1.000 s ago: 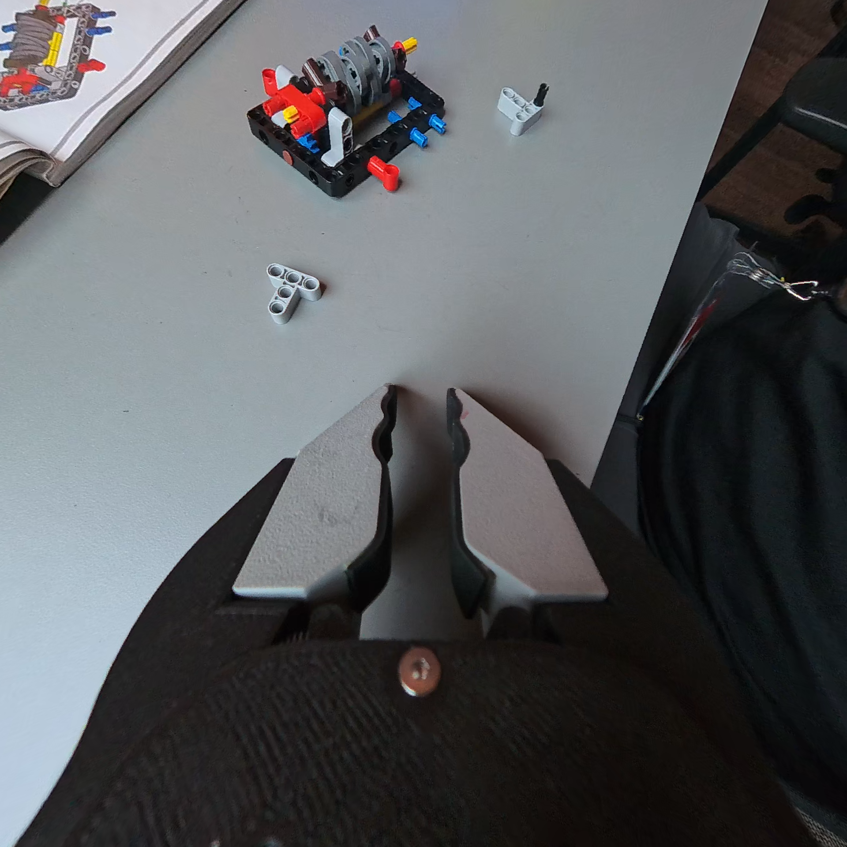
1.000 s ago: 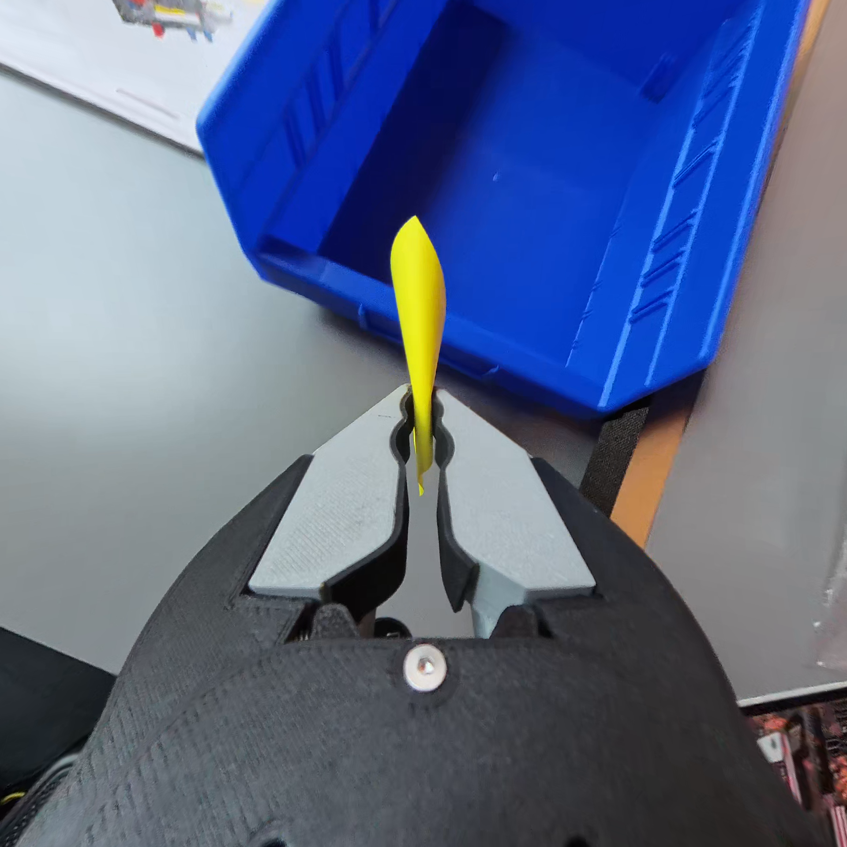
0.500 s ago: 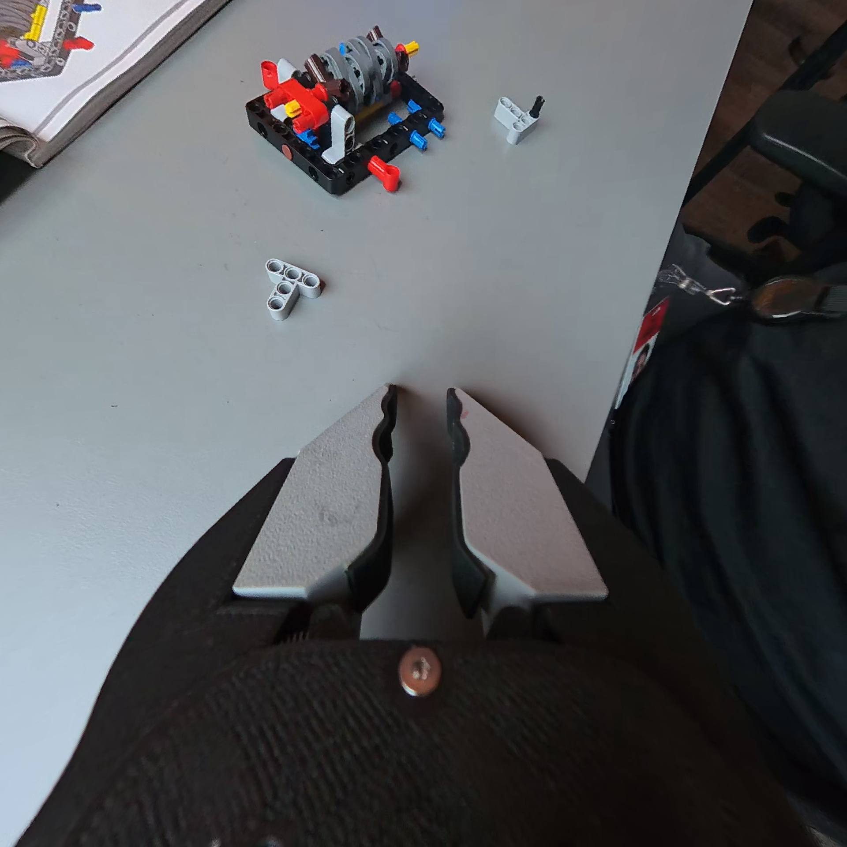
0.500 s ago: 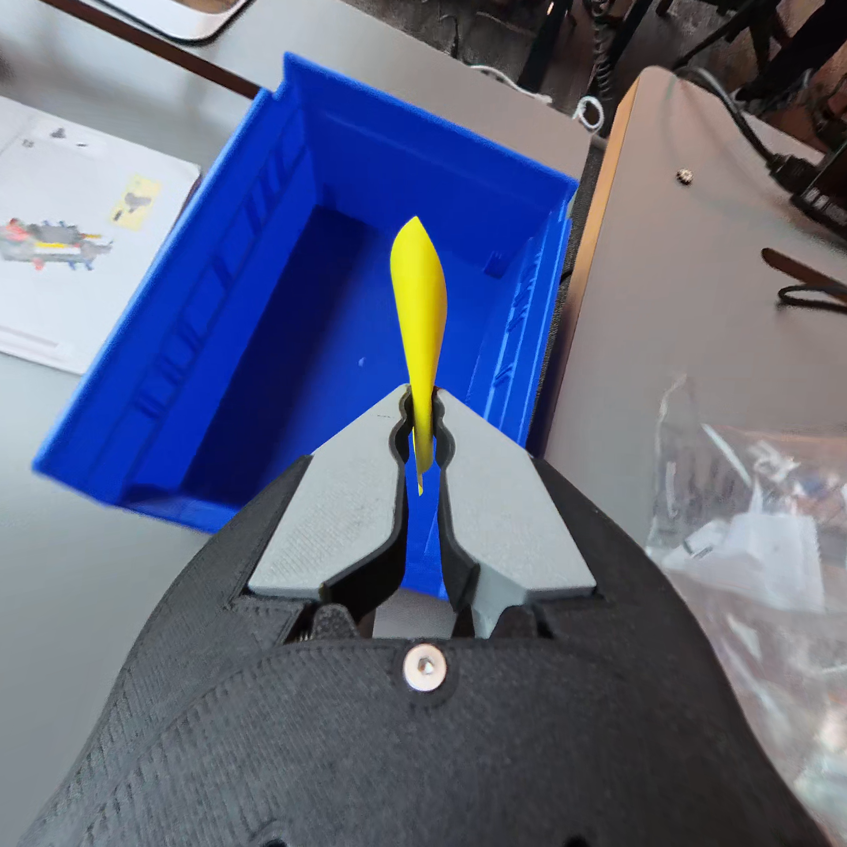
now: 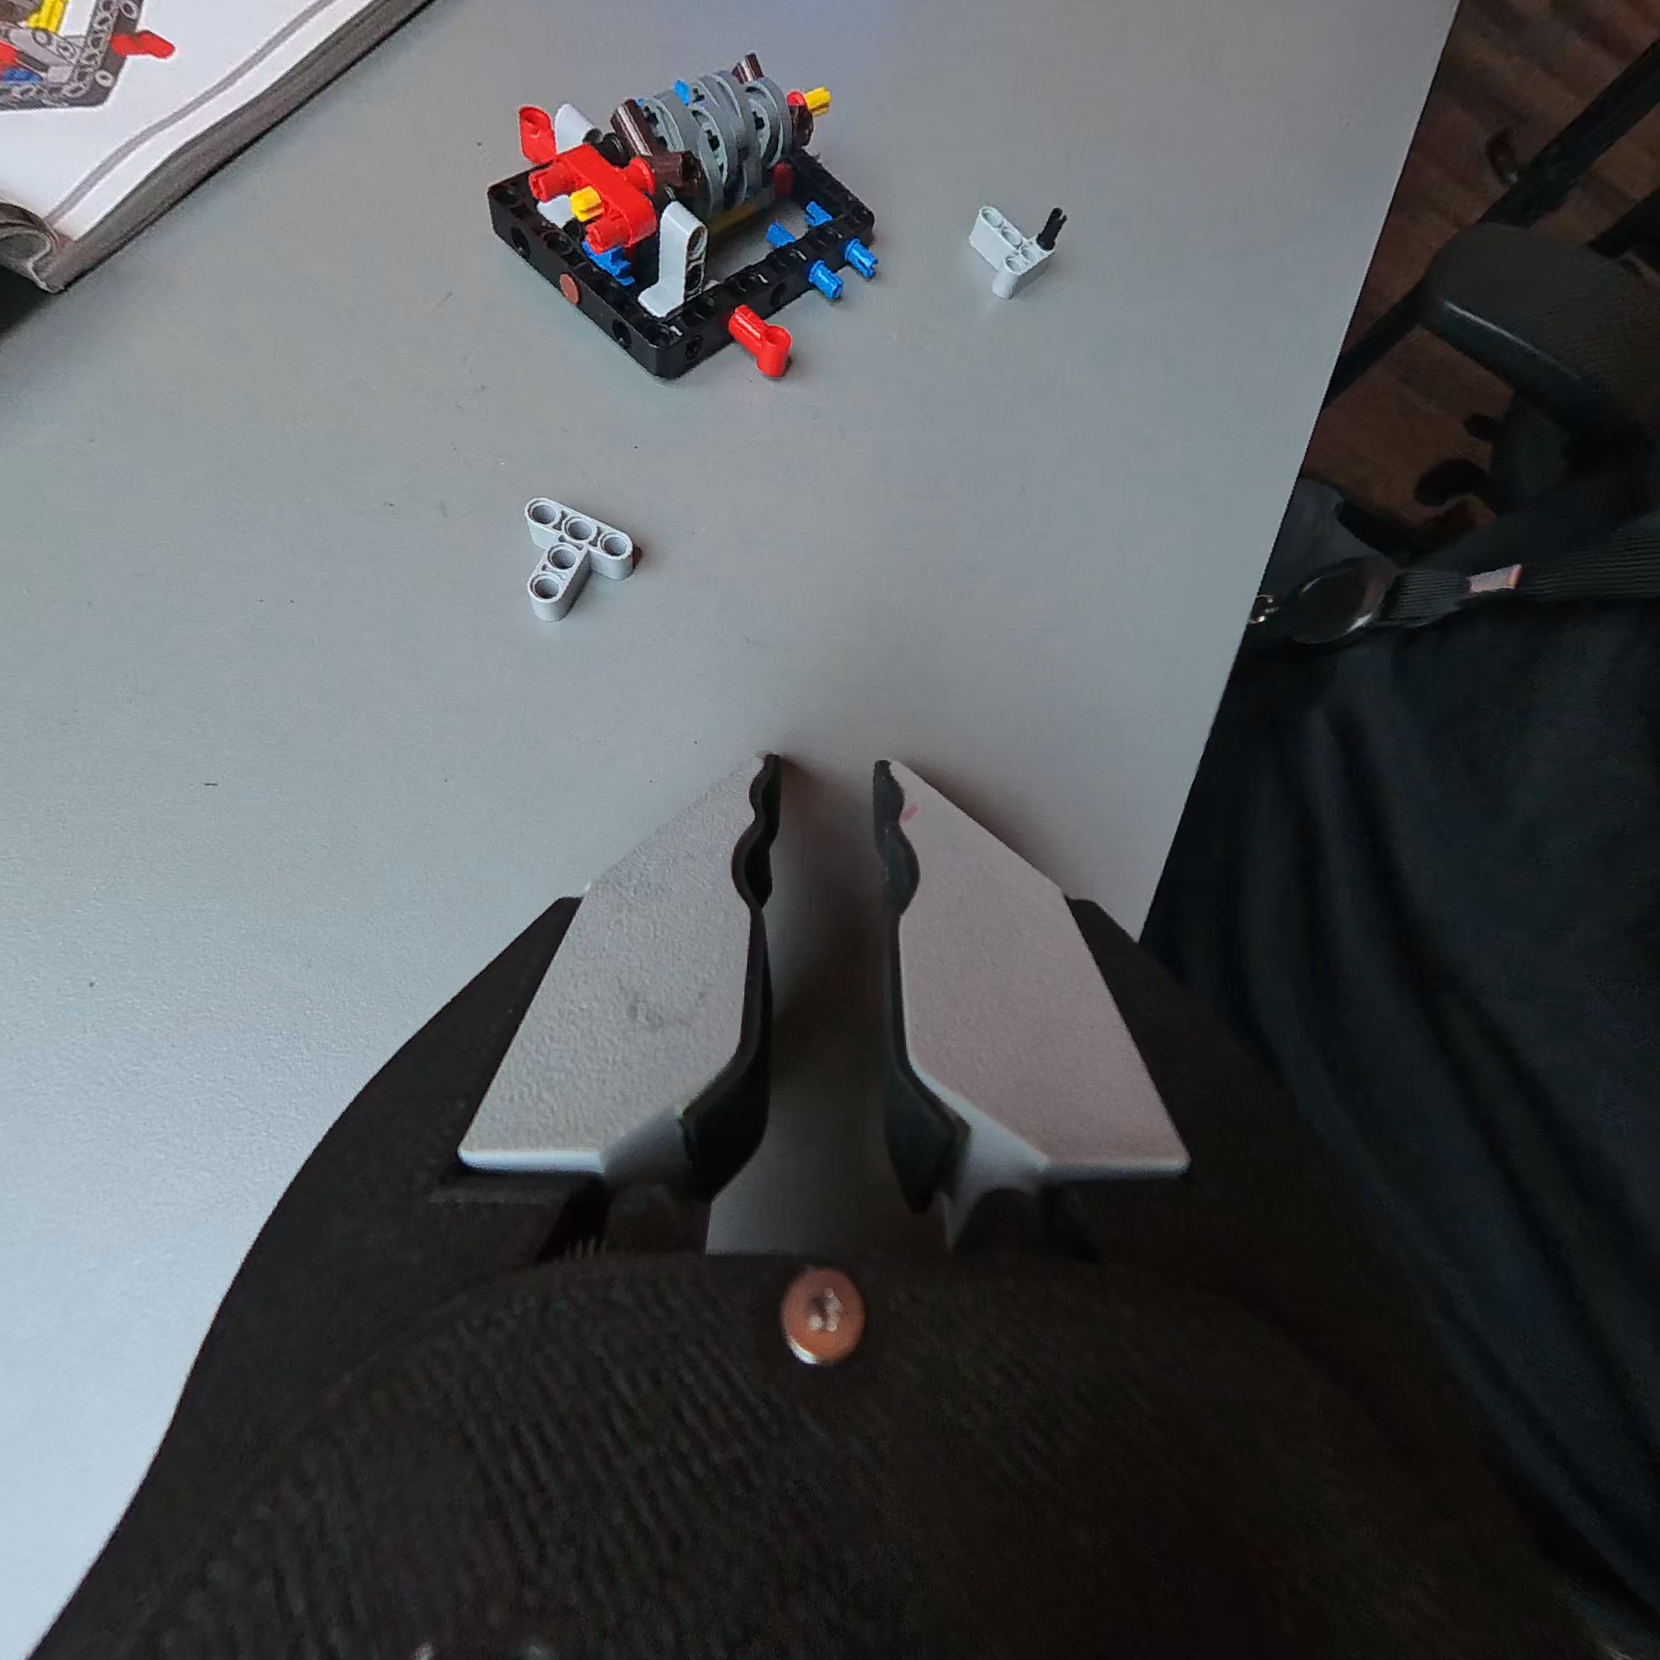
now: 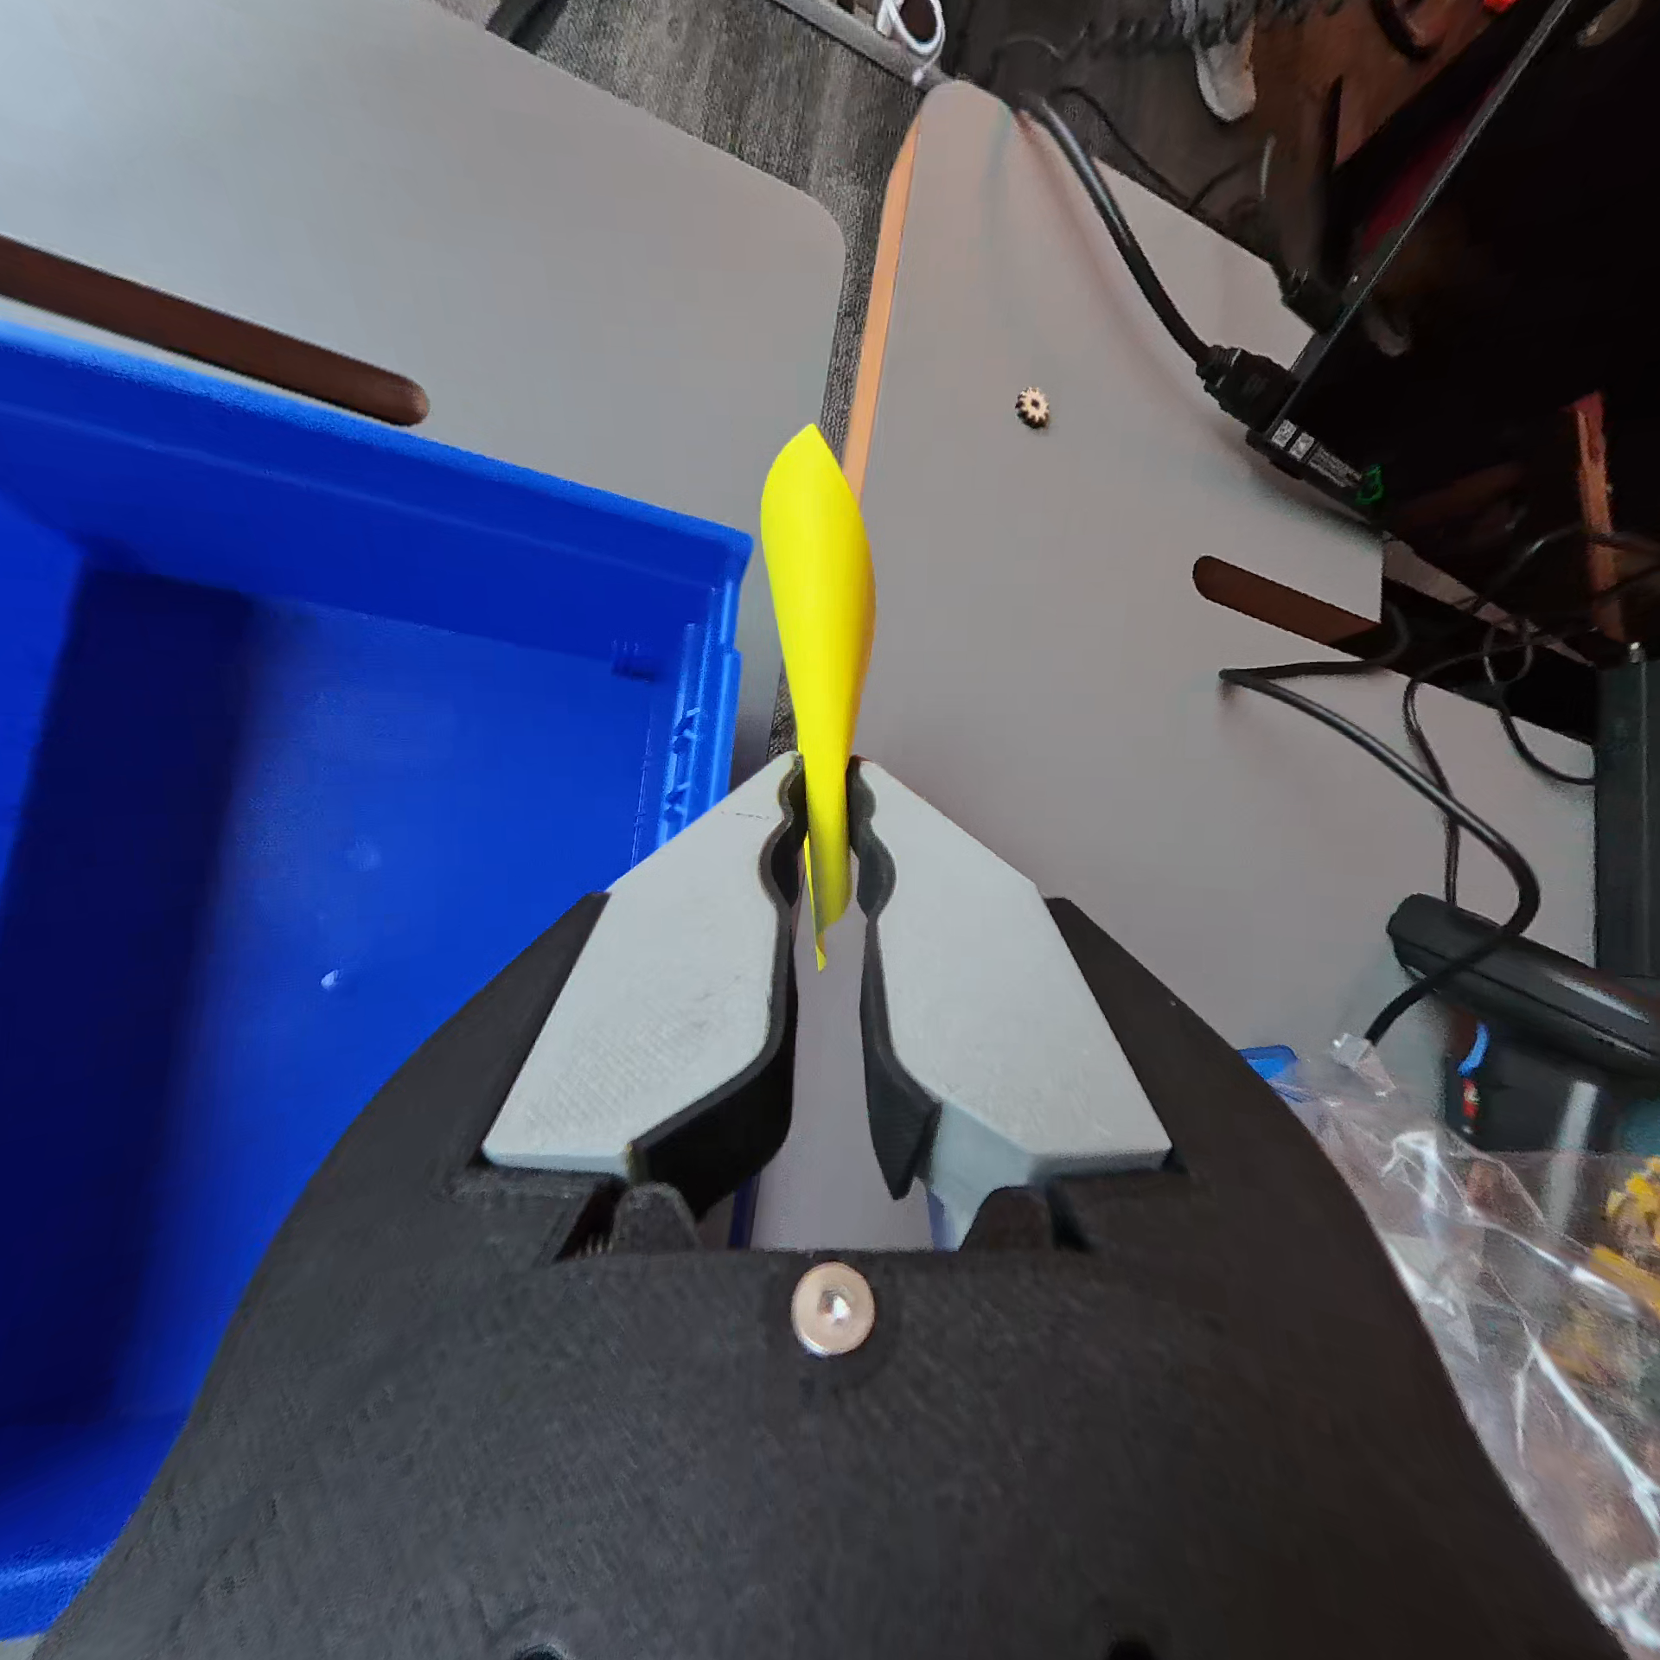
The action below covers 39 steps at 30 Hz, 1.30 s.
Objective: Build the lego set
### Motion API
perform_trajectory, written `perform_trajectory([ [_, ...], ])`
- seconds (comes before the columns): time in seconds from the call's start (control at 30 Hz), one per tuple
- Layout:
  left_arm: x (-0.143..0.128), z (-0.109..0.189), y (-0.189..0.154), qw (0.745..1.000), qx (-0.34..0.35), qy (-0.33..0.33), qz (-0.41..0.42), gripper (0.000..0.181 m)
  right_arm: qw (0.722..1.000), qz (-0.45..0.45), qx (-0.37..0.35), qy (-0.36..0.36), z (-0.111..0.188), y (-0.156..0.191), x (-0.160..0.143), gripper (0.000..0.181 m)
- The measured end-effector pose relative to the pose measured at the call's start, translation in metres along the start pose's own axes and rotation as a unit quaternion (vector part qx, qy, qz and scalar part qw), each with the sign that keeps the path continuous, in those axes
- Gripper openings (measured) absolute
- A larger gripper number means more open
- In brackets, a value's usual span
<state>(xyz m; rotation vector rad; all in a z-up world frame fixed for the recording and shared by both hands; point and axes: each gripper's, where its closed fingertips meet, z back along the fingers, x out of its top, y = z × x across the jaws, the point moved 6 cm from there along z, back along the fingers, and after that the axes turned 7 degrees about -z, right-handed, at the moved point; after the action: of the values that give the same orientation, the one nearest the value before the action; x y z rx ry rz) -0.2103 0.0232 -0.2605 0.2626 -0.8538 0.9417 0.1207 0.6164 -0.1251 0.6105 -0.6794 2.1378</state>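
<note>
1. One left gripper (image 5: 825,763), with grey fingers in a black body, is held just above a pale grey table (image 5: 269,719); its jaws are parted by a narrow gap and nothing is held between them.
2. One partly built lego assembly (image 5: 683,225), a black rectangular frame carrying grey gears and red, blue and yellow pins, is seen well ahead of the left jaws and slightly to their left.
3. Two loose light grey lego beams are counted: one T-shaped beam (image 5: 575,557) lying flat between the jaws and the assembly, to the left, and one small L-shaped beam with a black pin (image 5: 1013,244) just right of the assembly.
4. One open instruction booklet (image 5: 135,117) is seen at the far left corner.
5. Dark clothing of a person (image 5: 1437,988) is seen beyond the table edge, right of the jaws, with one black badge reel (image 5: 1338,606) on a strap.
6. One right gripper (image 6: 825,763) is closed on one thin yellow curved plastic piece (image 6: 822,611), which stands up beyond the fingertips.
7. One empty blue plastic bin (image 6: 314,808) is seen left of the right jaws.
8. One clear plastic bag of parts (image 6: 1509,1347) lies to their lower right.
9. One small tan gear (image 6: 1033,407) rests on a second grey desk (image 6: 1078,629) ahead, with black cables (image 6: 1132,242) along its far right side.
</note>
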Motion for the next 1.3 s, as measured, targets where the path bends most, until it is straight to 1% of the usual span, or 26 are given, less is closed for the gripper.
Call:
perform_trajectory([
  [0.1,0.000,0.000,0.000,1.000,0.000,0.000,0.000,0.018,0.999,-0.032,0.010,0.024,-0.015,-0.010,0.000,0.012],
  [0.2,0.000,0.000,0.001,1.000,-0.003,-0.002,0.005,0.018,0.998,-0.048,-0.003,0.032,-0.026,-0.019,-0.003,0.017],
  [0.27,0.000,0.000,0.001,1.000,-0.006,-0.002,0.007,0.018,0.997,-0.054,-0.010,0.049,-0.037,-0.022,-0.010,0.024],
  [0.33,0.000,0.000,0.001,1.000,-0.009,-0.002,0.009,0.018,0.994,-0.061,-0.008,0.087,-0.050,-0.023,-0.022,0.032],
  [0.43,0.000,0.000,0.001,1.000,-0.012,-0.003,0.013,0.018,0.991,-0.054,-0.013,0.118,-0.062,-0.022,-0.036,0.034],
  [0.5,0.000,0.001,0.002,1.000,-0.014,-0.005,0.014,0.018,0.993,-0.049,-0.015,0.107,-0.062,-0.021,-0.037,0.029],
  [0.53,0.000,0.001,0.002,1.000,-0.015,-0.006,0.015,0.018,0.994,-0.049,-0.014,0.101,-0.061,-0.020,-0.037,0.022],
  [0.6,0.000,0.001,0.002,1.000,-0.018,-0.008,0.017,0.017,0.994,-0.041,-0.017,0.099,-0.058,-0.020,-0.037,0.002],
  [0.67,0.001,0.002,0.002,1.000,-0.020,-0.011,0.018,0.017,0.995,-0.028,-0.035,0.093,-0.053,-0.023,-0.035,0.000],
  [0.77,0.001,0.003,0.002,0.999,-0.021,-0.015,0.019,0.017,0.996,-0.032,-0.042,0.075,-0.042,-0.025,-0.026,0.000],
  [0.87,0.001,0.003,0.002,0.999,-0.021,-0.016,0.019,0.017,0.998,-0.043,-0.036,0.024,-0.025,-0.024,-0.006,0.001],
  [0.93,0.001,0.003,0.001,0.999,-0.022,-0.014,0.018,0.017,0.999,-0.044,-0.015,-0.006,-0.016,-0.018,0.007,0.002],
  [1.03,0.001,0.002,0.001,0.999,-0.024,-0.013,0.019,0.017,0.997,-0.028,0.052,-0.042,-0.012,0.007,0.022,0.006],
  [1.07,0.001,0.002,0.001,0.999,-0.024,-0.013,0.019,0.017,0.997,-0.016,0.060,-0.043,-0.014,0.015,0.024,0.007],
  [1.17,0.001,0.003,0.002,0.999,-0.025,-0.015,0.023,0.016,0.999,0.015,0.035,-0.028,-0.025,0.025,0.026,0.003],
  [1.23,0.001,0.003,0.002,0.999,-0.026,-0.018,0.025,0.016,0.999,0.011,0.027,-0.016,-0.031,0.023,0.026,0.007],
  [1.3,0.001,0.004,0.002,0.999,-0.028,-0.020,0.028,0.016,1.000,-0.006,0.008,0.009,-0.036,0.014,0.022,0.005],
])
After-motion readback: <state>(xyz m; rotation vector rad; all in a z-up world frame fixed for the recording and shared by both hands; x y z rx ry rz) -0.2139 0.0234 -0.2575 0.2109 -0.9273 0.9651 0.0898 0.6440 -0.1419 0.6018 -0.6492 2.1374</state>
